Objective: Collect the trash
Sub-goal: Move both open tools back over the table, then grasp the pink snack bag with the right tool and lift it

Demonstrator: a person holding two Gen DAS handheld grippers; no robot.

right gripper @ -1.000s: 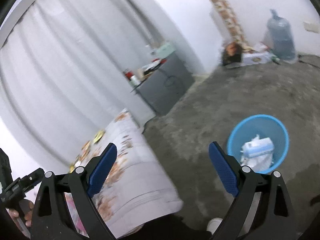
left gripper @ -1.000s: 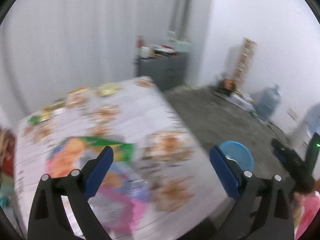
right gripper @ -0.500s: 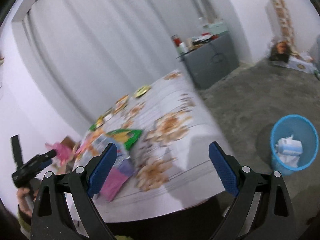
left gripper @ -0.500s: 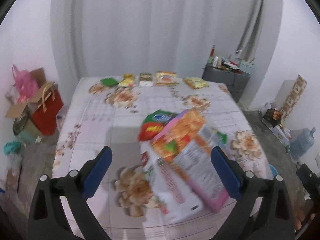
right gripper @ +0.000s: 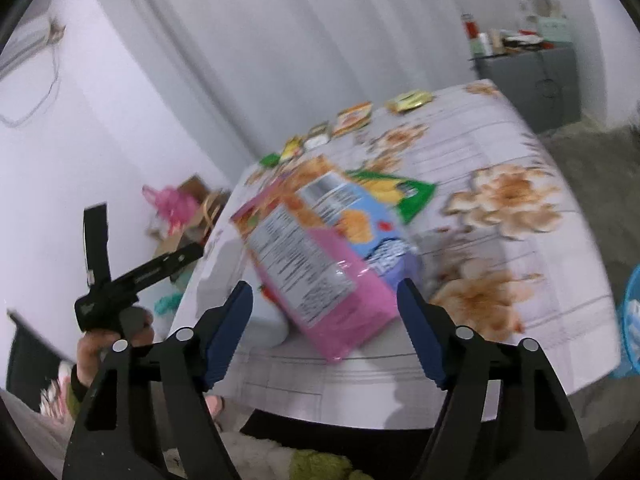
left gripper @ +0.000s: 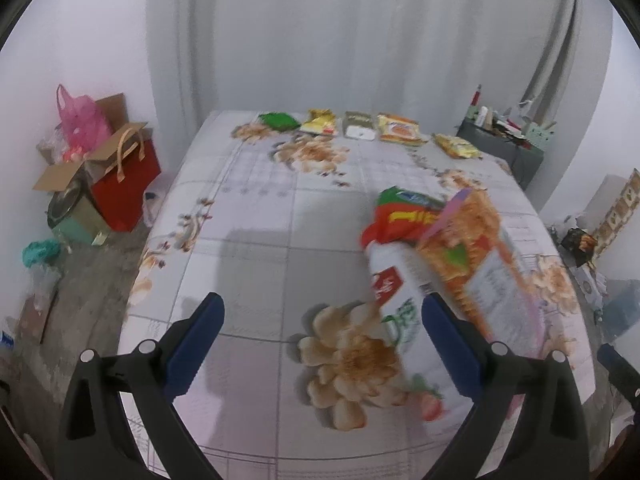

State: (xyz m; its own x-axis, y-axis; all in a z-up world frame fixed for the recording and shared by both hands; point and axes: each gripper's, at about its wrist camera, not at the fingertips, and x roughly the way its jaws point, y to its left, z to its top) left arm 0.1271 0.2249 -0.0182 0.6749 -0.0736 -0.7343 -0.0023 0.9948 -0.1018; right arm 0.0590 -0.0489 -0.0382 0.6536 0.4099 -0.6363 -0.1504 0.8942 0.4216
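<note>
Both tongs are spread wide and hold nothing. The left tongs (left gripper: 320, 344) hang over the near part of the surface (left gripper: 256, 216), which is covered in a floral cloth. The right tongs (right gripper: 324, 320) face the near edge of the same surface, with the pink packet (right gripper: 316, 276) lying between the blue pads but apart from both.

The trash sits in a loose pile toward the near right of the surface: the pink packet uppermost, an orange-printed packet (left gripper: 460, 240) and a red-and-green bag (left gripper: 400, 212) touching it, and a white carton (left gripper: 392, 288) partly under them. A green bag (right gripper: 400, 192) lies behind the pile. A row of small packets (left gripper: 396, 128) lies along the far edge. A blue bin (right gripper: 630, 320) shows at the right edge of the right wrist view, on the floor beside the surface.

Risks, as judged:
- The pile overlaps, so closing on the pink packet may drag or tip its neighbours off the near edge.
- The packets look thin and slick; a shallow pinch may slip.
- Both views are blurred, so pad alignment is uncertain.
- The bin is well apart from the pile; a loose hold could drop trash on the floor.
</note>
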